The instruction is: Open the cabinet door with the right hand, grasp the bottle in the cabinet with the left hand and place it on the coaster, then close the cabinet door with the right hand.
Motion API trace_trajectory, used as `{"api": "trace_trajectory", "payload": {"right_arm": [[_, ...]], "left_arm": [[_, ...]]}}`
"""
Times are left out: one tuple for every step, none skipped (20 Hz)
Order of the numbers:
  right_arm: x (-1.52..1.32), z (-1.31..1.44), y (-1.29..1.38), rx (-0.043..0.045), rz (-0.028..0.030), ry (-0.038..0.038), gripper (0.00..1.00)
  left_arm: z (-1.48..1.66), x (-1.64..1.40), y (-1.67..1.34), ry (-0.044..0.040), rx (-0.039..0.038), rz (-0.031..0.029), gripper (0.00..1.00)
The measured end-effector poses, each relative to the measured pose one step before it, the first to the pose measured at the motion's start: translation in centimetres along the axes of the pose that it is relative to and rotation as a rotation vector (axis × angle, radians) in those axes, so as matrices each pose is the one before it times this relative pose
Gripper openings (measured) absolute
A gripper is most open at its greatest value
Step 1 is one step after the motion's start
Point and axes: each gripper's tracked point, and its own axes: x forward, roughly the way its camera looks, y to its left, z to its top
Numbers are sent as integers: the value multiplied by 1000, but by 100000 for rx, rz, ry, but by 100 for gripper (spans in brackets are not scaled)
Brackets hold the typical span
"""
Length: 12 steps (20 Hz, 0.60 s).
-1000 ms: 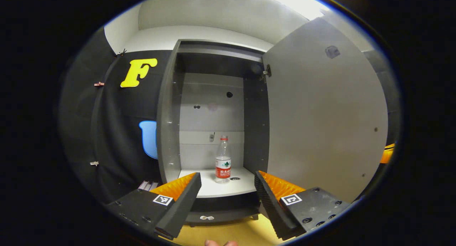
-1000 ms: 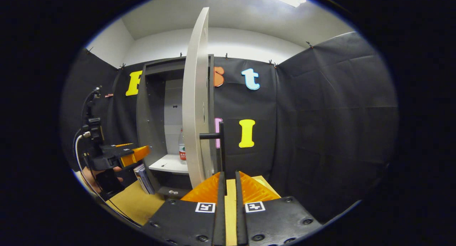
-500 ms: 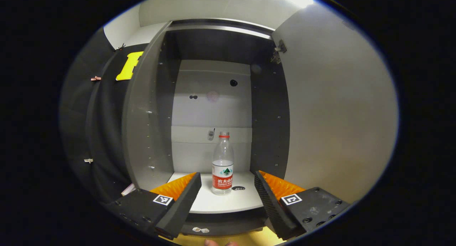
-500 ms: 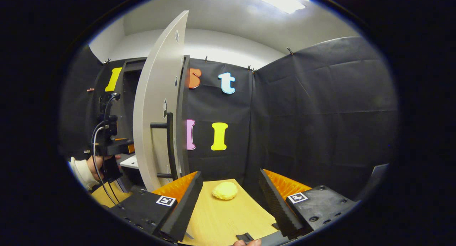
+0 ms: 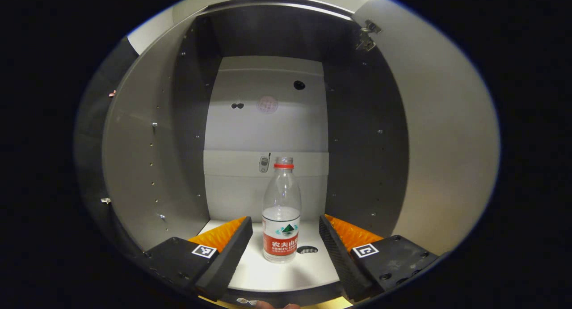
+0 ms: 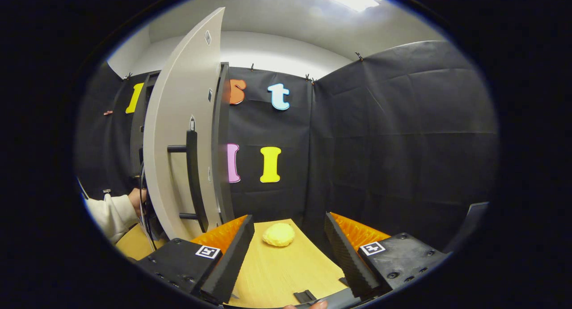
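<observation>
A clear plastic bottle (image 5: 281,213) with a red label and a red neck ring stands upright on the cabinet's white shelf (image 5: 286,273). My left gripper (image 5: 286,230) is open just inside the cabinet mouth, its fingers on either side of the bottle and a little short of it. In the right gripper view the cabinet door (image 6: 176,134) stands wide open, its dark bar handle (image 6: 192,179) facing me. My right gripper (image 6: 288,230) is open above the wooden table (image 6: 286,273), clear of the handle.
A pale yellow lump (image 6: 278,234) lies on the table between my right fingers, farther off. A sleeve and hand (image 6: 117,208) reach behind the door at the left. The grey cabinet side walls (image 5: 143,166) flank my left gripper closely. A small dark mark (image 5: 306,250) sits on the shelf by the bottle.
My right gripper let go of the door handle, opened and drew back to the right. My left gripper advanced into the cabinet, so the bottle now looms larger between its fingers.
</observation>
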Motion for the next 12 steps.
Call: {"api": "trace_trajectory", "payload": {"right_arm": [[224, -39, -172, 268, -964, 331, 97], [173, -48, -220, 50, -841, 196, 97], [568, 32, -322, 45, -1317, 64, 97], [423, 5, -272, 110, -1198, 86, 97], [208, -61, -270, 148, -1045, 294, 97], [164, -41, -164, 32, -943, 195, 98], [107, -9, -254, -373, -922, 166, 97], [13, -40, -88, -702, -738, 145, 97], [-51, -88, 1, -665, -253, 262, 97], [100, -152, 1, -581, -205, 466, 97], [14, -86, -58, -550, -213, 153, 97], [136, 20, -36, -618, -388, 84, 97]], "left_arm": [[-219, 845, 126, -13, 275, 16, 95], [-243, 860, 141, 466, 326, 171, 94], [-243, 867, -75, 374, 189, -328, 94], [-324, 835, -112, 571, 798, -344, 94], [-340, 708, 3, 625, 1122, 57, 94], [-405, 677, -232, 475, 1166, -230, 95], [-260, 413, 94, 96, 826, 541, 95], [-200, 492, -17, -104, 522, 317, 95], [-94, 481, 174, -397, 543, 835, 95], [-69, 552, 233, -423, 797, 1004, 94], [-30, 367, 33, -318, 673, 182, 94], [-360, 236, 193, 137, 806, -60, 87]]}}
